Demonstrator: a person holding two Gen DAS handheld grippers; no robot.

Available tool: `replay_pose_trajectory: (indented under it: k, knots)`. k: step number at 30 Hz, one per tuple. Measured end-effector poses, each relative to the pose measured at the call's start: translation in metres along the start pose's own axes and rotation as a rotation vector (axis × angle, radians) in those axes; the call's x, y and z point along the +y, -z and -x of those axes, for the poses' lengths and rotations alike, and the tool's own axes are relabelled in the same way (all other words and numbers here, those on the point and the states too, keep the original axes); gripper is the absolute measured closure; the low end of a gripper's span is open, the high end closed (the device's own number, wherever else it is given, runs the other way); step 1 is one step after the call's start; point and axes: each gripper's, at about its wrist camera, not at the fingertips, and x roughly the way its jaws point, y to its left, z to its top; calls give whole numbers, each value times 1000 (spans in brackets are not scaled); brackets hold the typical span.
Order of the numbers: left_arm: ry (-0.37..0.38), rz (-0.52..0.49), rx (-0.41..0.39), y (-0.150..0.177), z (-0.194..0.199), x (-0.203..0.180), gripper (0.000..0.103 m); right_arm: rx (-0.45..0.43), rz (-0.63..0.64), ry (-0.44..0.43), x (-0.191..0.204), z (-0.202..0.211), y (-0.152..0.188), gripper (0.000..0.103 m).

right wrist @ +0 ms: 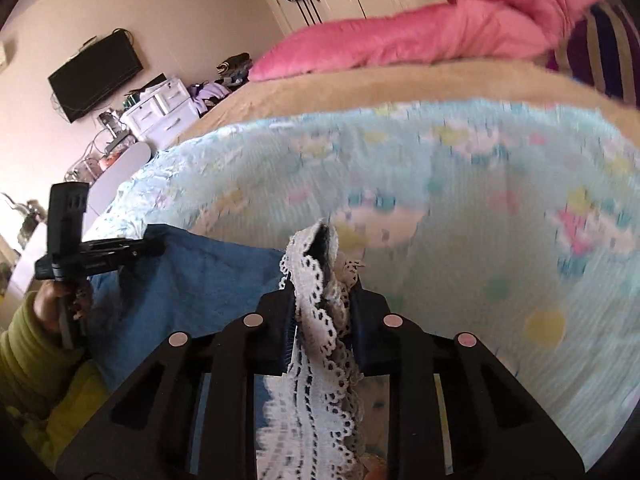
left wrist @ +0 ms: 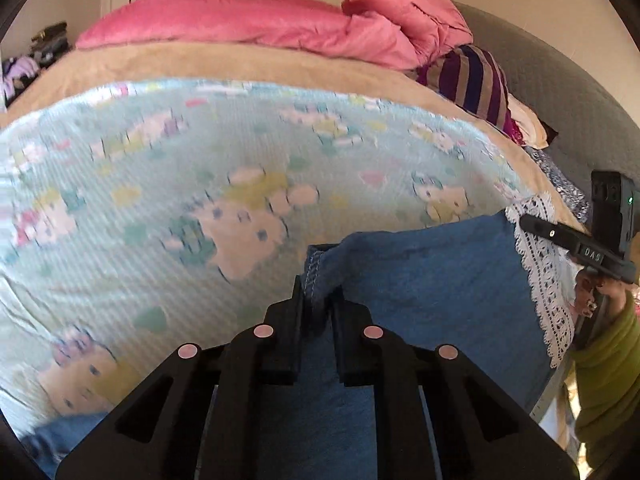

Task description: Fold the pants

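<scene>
Room: bedroom with a wide bed [left wrist: 248, 64] under a tan cover, white wardrobe doors behind it, seen from two wrist cameras tilted down at the bedding.
Left gripper [left wrist: 318, 300]: jaws closed onto the stitched edge of the blue pants, a fold of the cloth pinched between the two black fingers.
Right gripper [right wrist: 320, 280]: jaws closed on the white lace trim [right wrist: 316, 320] at the other end of the pants; the lace spills down between the fingers towards the camera.
Pants [left wrist: 432, 272]: blue fabric stretched between the two grippers, lying on the near part of the bed; the lace band [left wrist: 540, 280] runs along its right edge in the left view.
Hands: in the left view the right hand [left wrist: 600, 288] holds its black tool at the far right, with a green sleeve [left wrist: 608, 360] below it; in the right view the left hand [right wrist: 60, 304] grips its tool at the far left, also in a green sleeve.
Sheet [left wrist: 160, 184]: pale blue, printed with cartoon figures, spread under the pants; blurred in both views.
Bedding beyond: pink duvet [left wrist: 240, 24] heaped along the far side, a striped purple pillow [left wrist: 476, 80] beside it.
Background: black television [right wrist: 96, 76] on the wall, white drawers [right wrist: 160, 108] with clutter below it.
</scene>
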Motion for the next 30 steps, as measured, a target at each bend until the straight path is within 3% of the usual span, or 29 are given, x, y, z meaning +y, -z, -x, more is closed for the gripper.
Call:
replay_pose_trajectory:
  k: [6,8,11,14,18,19,20,21,26,30]
  knots:
    - [-71,-26,22,-8,-25,3,92,95,19,85,-15,-44,-15,87]
    - [-75,-21,40,-2,-38,8,91,166,22,133,-21,-66,-8,86]
    - [-64,-5,48,10,-52,15,86,182,0,141,-29,-76,-2,82]
    - [-34,25,25,12,-44,22,78,161,-36,183,-34,-66,-5,65]
    - [-1,69,-54,19,-3,31,71,85,-108,194,-35,-33,-3,53]
    - [-8,74,-71,22,7,33,66,64,-119,191,-34,-23,-2,51]
    - [-17,79,-86,26,18,35,51,45,-123,188,-29,-12,3,47]
    - [-32,83,-109,33,35,38,44,33,-115,180,-23,-4,6,47]
    - [-91,142,-180,60,92,63,34,11,-4,131,21,25,30,40]
    - [-244,210,-228,88,139,102,24,9,94,92,56,29,45,36]
